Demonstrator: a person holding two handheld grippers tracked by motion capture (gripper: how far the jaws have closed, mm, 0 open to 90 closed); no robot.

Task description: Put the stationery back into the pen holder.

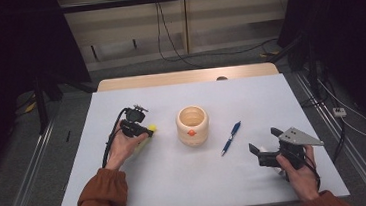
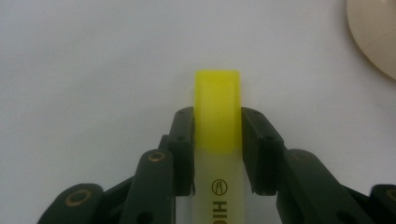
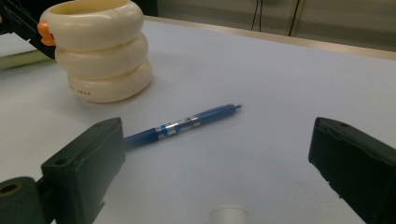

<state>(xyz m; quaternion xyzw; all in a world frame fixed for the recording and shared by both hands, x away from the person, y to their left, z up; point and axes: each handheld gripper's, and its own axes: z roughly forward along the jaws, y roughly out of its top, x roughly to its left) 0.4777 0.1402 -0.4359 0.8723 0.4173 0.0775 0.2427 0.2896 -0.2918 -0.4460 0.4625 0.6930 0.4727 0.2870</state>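
Yellow marker: highlighter [image 2: 217, 112] lies flat on the white surface [image 1: 177, 178] at the left, capped end pointing towards the middle, just beside the pot but apart from it.
Left tongs: left tongs [image 2: 217, 128] are clamped on the highlighter, one pad on each flat side of the barrel where the yellow cap meets the pale body; in the high view the left tongs [image 1: 143, 130] sit low over it with the left hand [image 1: 122, 147] behind.
Progress: the grasp looks made, the lift not yet; the highlighter rests on the surface, so carrying it to the pot and dropping it in is, by my reading, what is left.
Cream pot: ringed holder [image 1: 192, 125] stands upright at the centre, mouth open; from above its inside looks bare, with no pen or marker standing in it.
Blue pen: pen [image 1: 231, 138] lies loose on the surface right of the holder, untouched and well outside it.
Right tongs: right tongs [image 1: 266, 146] hover near the right front edge, jaws wide apart and holding nothing, aimed towards the pen [image 3: 184, 125].
White cap-like piece: small white object [image 3: 228, 215] sits below the right tongs; I cannot tell what it is.
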